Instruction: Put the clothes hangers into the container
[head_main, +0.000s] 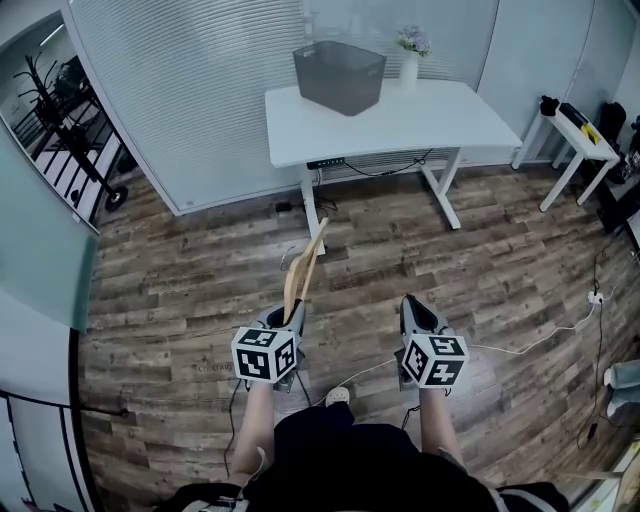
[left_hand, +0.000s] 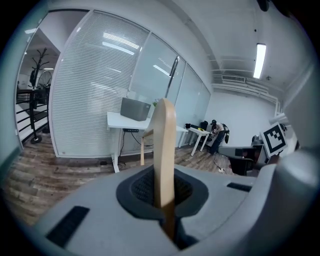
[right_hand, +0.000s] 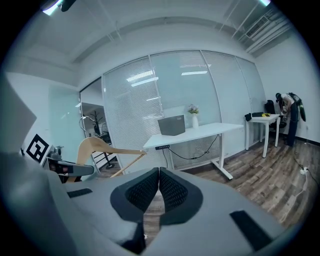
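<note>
My left gripper (head_main: 290, 316) is shut on a pale wooden clothes hanger (head_main: 303, 272), which sticks forward and up from its jaws over the wood floor. In the left gripper view the hanger (left_hand: 163, 150) stands edge-on between the dark pads (left_hand: 142, 189). My right gripper (head_main: 414, 312) is held level beside it, jaws together with nothing between them; its own view shows the pads (right_hand: 171, 192) touching and the hanger (right_hand: 102, 150) off to the left. The container, a dark grey bin (head_main: 339, 76), sits on the white desk (head_main: 440, 125) well ahead.
A white vase with flowers (head_main: 410, 58) stands by the bin. A small white side table (head_main: 577, 140) with dark items is at the right. A coat rack on wheels (head_main: 70, 130) stands at the left. Cables (head_main: 540, 338) trail across the floor.
</note>
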